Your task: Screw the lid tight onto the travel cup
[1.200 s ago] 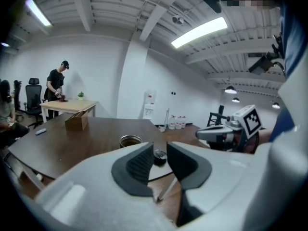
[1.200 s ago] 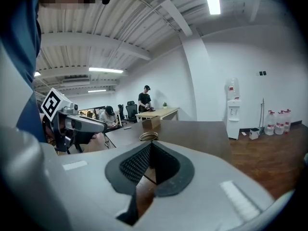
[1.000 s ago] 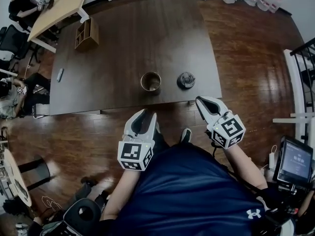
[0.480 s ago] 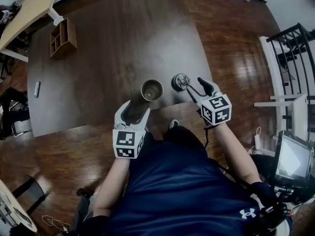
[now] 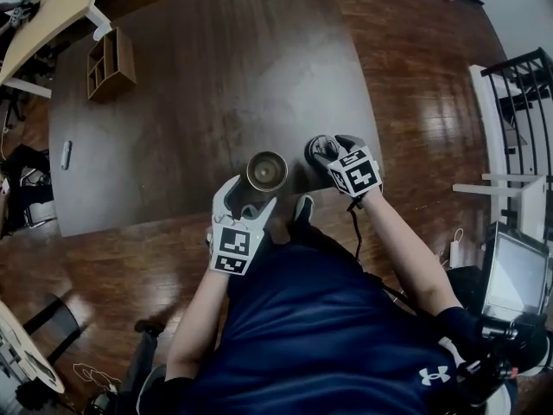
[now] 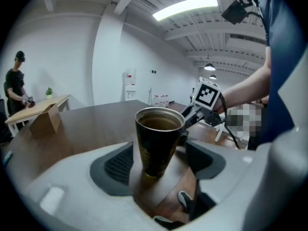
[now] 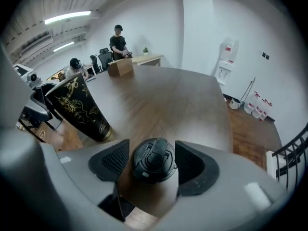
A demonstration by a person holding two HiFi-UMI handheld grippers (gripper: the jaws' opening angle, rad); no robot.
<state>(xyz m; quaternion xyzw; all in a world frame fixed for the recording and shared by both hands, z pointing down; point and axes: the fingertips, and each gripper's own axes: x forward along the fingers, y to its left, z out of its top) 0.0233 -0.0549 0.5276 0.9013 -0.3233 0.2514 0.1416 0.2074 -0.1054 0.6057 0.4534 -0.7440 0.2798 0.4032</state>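
Now the travel cup (image 5: 266,170) stands upright and uncovered on the dark worktop (image 5: 216,76), with the black lid (image 5: 320,150) lying just to its right in the head view. The left gripper (image 5: 251,195) has the cup between its jaws. They have just been opening and stand apart, pads clear of the cup's sides. The right gripper (image 5: 333,148), beyond the cup's right side, tilts down over the lid. Its jaws have likewise just been opening and flank the lid unclamped.
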